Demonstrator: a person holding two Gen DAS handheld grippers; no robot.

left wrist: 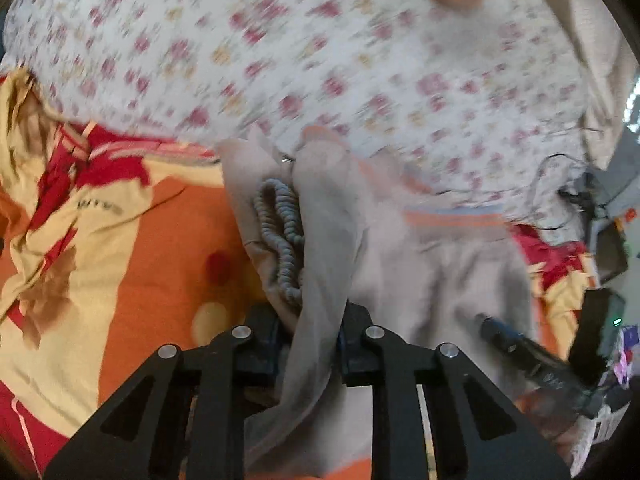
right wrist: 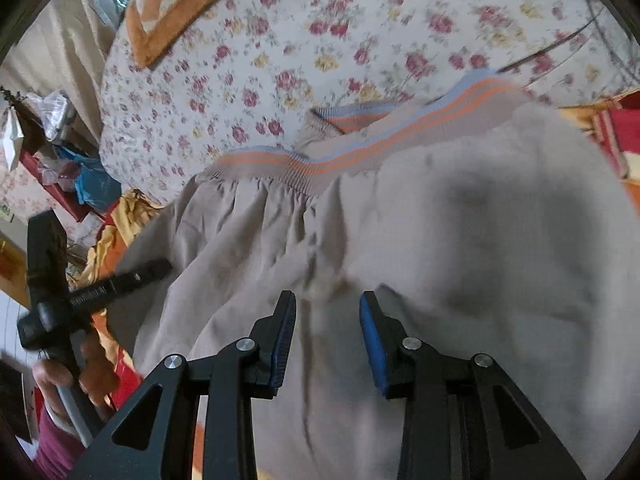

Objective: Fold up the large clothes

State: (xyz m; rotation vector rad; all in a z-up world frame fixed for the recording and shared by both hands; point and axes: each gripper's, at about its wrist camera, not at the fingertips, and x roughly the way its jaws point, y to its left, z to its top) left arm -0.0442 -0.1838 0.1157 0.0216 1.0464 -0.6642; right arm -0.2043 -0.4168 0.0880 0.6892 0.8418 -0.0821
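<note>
The beige garment (left wrist: 460, 264) is lying on the orange-and-red bedsheet (left wrist: 132, 248), just in front of the floral quilt (left wrist: 304, 60). The sheet's dark lettering, left of the garment, is too blurred to read. The left gripper (left wrist: 310, 344) is clenching a garment fold. The right gripper (right wrist: 328, 328) is hovering released over the cloth, below the striped waistband (right wrist: 320, 164).

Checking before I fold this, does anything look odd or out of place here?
Yes: the beige garment lies rumpled, its striped waistband askew and doubled over. A grey beaded cord sits bunched in the fold that the left gripper pinches.
</note>
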